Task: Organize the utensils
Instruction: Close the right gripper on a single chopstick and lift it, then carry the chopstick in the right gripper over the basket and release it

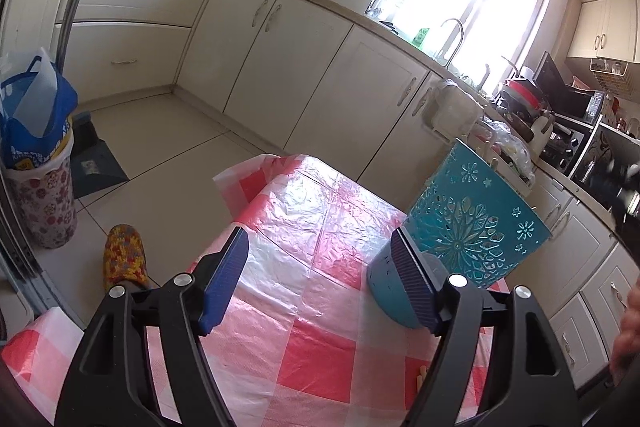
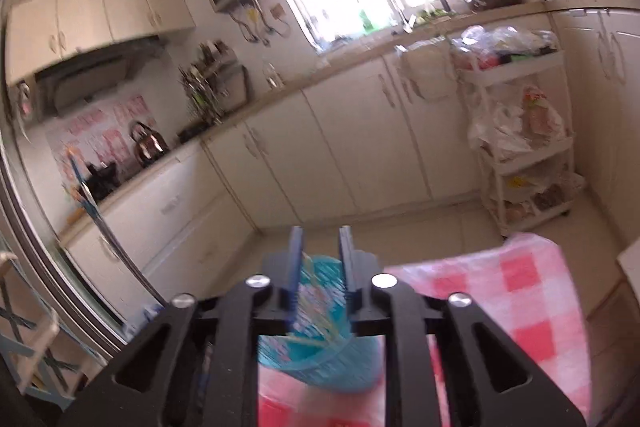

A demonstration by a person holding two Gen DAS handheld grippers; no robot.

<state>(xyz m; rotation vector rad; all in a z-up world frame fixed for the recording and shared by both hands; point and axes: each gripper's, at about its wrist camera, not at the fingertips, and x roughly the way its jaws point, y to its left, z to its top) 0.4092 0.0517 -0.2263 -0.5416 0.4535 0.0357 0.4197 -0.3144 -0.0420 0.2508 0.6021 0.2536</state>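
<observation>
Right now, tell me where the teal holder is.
Left wrist view: the teal holder stands on the checked tablecloth, right of centre, against the left gripper's right finger.

Teal utensil holder (image 1: 472,223) stands upright on my red-and-white checked tablecloth (image 1: 316,339), near its right edge. Walls pierced with snowflake cut-outs; rounded solid base. Seen from above, thin pale sticks (image 2: 316,291) inside, blurred.

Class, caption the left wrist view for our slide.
Open left tongs beside a teal utensil holder on a checked tablecloth.
</observation>
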